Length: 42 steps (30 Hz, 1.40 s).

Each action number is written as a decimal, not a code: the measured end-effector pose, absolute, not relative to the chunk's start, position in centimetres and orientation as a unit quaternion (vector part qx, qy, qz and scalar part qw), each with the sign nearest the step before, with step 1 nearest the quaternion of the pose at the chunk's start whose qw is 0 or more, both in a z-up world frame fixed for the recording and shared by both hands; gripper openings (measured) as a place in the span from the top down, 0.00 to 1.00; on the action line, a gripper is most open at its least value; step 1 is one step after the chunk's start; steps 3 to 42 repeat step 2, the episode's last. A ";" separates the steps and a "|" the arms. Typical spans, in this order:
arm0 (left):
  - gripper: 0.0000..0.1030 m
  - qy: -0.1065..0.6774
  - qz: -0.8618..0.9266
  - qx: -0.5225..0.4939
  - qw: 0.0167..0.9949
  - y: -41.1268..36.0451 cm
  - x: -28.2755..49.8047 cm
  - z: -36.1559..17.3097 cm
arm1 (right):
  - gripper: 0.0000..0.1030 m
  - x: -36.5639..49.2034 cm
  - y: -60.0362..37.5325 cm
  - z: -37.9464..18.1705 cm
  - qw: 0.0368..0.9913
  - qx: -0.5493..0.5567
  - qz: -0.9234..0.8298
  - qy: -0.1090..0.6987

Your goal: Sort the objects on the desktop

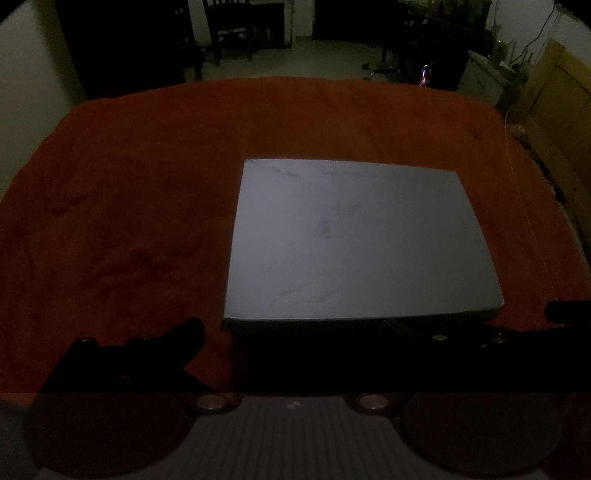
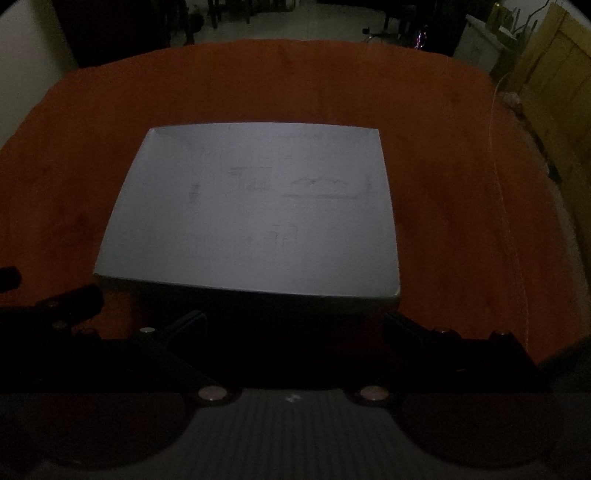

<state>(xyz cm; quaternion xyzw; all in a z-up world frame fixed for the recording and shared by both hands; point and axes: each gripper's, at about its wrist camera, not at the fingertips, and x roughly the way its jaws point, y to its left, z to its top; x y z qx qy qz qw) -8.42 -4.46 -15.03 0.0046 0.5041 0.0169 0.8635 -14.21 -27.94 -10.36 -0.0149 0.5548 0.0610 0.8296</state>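
The scene is very dark. A flat grey rectangular box [image 1: 364,240] with a plain lid lies on a table covered with an orange-red cloth [image 1: 129,192]. In the left wrist view the box is on the right half of the table, and its near edge is just in front of the left gripper [image 1: 373,325]. The left finger [image 1: 184,339] of this gripper is black and stands on the left of the box corner. The right finger is lost in the dark, but the fingers appear wide apart and hold nothing.

In the right wrist view the same grey box [image 2: 255,210] lies in the centre, straight ahead of the right gripper [image 2: 293,321]. Its two black fingers [image 2: 186,328] are spread wide, just beside the near edge of the box, and they grasp nothing. Faint marks are visible on the lid. Behind the table a dim room with dark chairs [image 1: 229,29] is seen.
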 end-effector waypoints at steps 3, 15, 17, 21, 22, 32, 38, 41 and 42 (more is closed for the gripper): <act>0.00 0.503 0.017 0.005 0.864 -4.5 -8.4 -15.0 | 0.00 -14.1 -28.0 -10.3 0.829 -0.013 0.061 0.555; 0.00 0.503 0.017 0.005 0.864 -4.5 -8.4 -15.0 | 0.00 -14.1 -28.0 -10.3 0.829 -0.013 0.061 0.555; 0.00 0.503 0.017 0.005 0.864 -4.5 -8.4 -15.0 | 0.00 -14.1 -28.0 -10.3 0.829 -0.013 0.061 0.555; 0.00 0.503 0.017 0.005 0.864 -4.5 -8.4 -15.0 | 0.00 -14.1 -28.0 -10.3 0.829 -0.013 0.061 0.555; 0.00 0.503 0.017 0.005 0.864 -4.5 -8.4 -15.0 | 0.00 -14.1 -28.0 -10.3 0.829 -0.013 0.061 0.555; 0.00 0.503 0.017 0.005 0.864 -4.5 -8.4 -15.0 | 0.00 -14.1 -28.0 -10.3 0.829 -0.013 0.061 0.555; 0.00 0.503 0.017 0.005 0.864 -4.5 -8.4 -15.0 | 0.00 -14.1 -28.0 -10.3 0.829 -0.013 0.061 0.555; 0.00 0.503 0.017 0.005 0.864 -4.5 -8.4 -15.0 | 0.00 -14.1 -28.0 -10.3 0.829 -0.013 0.061 0.555; 0.00 0.503 0.017 0.005 0.864 -4.5 -8.4 -15.0 | 0.00 -14.1 -28.0 -10.3 0.829 -0.013 0.061 0.555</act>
